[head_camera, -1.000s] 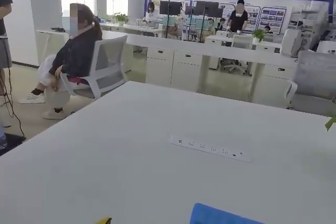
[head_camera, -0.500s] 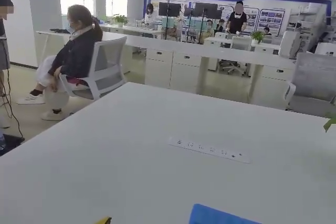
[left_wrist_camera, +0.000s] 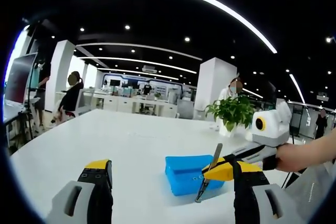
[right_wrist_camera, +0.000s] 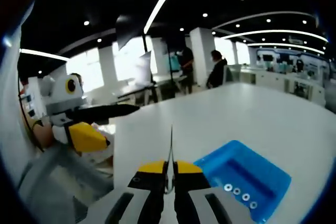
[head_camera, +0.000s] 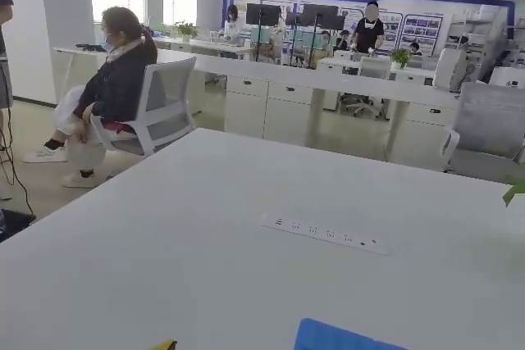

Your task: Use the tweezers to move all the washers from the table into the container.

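My right gripper point(right_wrist_camera: 170, 170) is shut on the thin metal tweezers point(right_wrist_camera: 171, 142), which point forward over the white table. To their right lies the blue container point(right_wrist_camera: 247, 178) with several small washers point(right_wrist_camera: 239, 191) in it. My left gripper point(left_wrist_camera: 167, 169) is open, with the blue container point(left_wrist_camera: 186, 172) on the table beyond its jaws. The right gripper point(left_wrist_camera: 247, 156) comes in from the right there, holding the tweezers point(left_wrist_camera: 209, 181) tip-down at the container's near right corner. In the head view a corner of the container point(head_camera: 340, 338) and a gripper's yellow tip point(head_camera: 164, 344) show at the bottom edge.
The white table point(head_camera: 205, 235) has a built-in power strip point(head_camera: 326, 234). A potted plant point(left_wrist_camera: 231, 111) stands at its far right. A person sits on a chair point(head_camera: 156, 108) beyond the left corner. More desks and people fill the room behind.
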Demonstrator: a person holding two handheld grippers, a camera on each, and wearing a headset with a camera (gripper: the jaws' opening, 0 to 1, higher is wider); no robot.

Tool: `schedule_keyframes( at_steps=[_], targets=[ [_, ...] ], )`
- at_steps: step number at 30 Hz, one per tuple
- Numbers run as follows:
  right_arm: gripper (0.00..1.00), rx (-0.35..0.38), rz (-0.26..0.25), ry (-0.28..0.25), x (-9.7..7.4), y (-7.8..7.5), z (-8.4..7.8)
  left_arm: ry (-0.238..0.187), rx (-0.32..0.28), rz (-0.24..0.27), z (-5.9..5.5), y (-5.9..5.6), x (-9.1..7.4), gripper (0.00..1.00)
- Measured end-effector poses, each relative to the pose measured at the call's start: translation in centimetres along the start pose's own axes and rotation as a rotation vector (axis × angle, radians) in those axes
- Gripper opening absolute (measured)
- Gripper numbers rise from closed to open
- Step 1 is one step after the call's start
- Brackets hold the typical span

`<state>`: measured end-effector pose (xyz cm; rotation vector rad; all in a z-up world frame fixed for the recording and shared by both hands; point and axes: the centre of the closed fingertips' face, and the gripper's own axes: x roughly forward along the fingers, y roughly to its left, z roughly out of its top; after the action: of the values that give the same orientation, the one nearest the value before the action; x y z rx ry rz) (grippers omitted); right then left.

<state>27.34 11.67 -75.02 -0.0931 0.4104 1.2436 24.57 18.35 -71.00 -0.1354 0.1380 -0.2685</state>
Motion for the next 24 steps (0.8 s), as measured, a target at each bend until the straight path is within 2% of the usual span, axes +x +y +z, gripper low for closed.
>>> schedule_keyframes(
  at_steps=[5,10,14,19,24],
  targets=[
    [0.02,0.008,-0.031,-0.05,-0.5,-1.9,2.0,0.011,0.013,-0.009,-0.2,-0.2,0.1,0.99],
    [0.02,0.022,-0.068,-0.077,-0.6,-3.9,3.2,0.021,0.013,-0.018,-0.4,-0.4,0.2,0.99],
    [0.02,0.023,-0.105,-0.064,-0.2,-5.7,3.0,0.03,0.014,-0.022,-0.6,-0.4,0.2,0.97],
    [0.02,0.067,-0.153,-0.031,0.7,-8.1,1.8,0.044,0.019,-0.031,-0.8,-0.6,0.3,0.97],
    [0.02,0.073,-0.158,-0.004,1.8,-9.1,0.9,0.07,0.031,-0.034,-1.2,-0.7,0.4,0.96]
  ],
)
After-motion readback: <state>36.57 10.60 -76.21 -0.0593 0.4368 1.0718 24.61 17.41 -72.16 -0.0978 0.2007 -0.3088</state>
